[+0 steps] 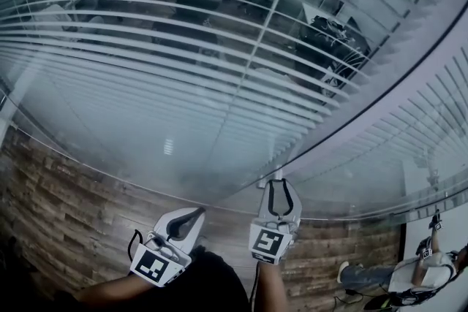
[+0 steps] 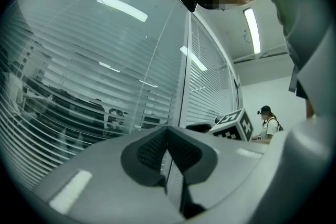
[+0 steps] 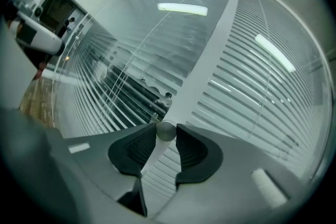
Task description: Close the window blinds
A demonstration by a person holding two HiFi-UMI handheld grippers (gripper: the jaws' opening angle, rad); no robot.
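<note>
The window blinds (image 1: 183, 62) hang behind glass with their slats tilted open, so desks and chairs show through. A pale upright frame (image 1: 380, 95) divides two panes. My right gripper (image 1: 277, 183) reaches to that frame, and in the right gripper view its jaws (image 3: 166, 135) are shut on a small round metal knob (image 3: 166, 130) at their tips. My left gripper (image 1: 196, 213) hangs to the left of it, a little short of the glass. Its jaws (image 2: 168, 131) are shut with the tips touching and nothing between them.
Wood-plank floor (image 1: 58, 208) lies below the glass wall. A person (image 1: 409, 274) in a white top stands off to the right, also seen as a person (image 2: 269, 123) in the left gripper view behind the right gripper's marker cube (image 2: 236, 124).
</note>
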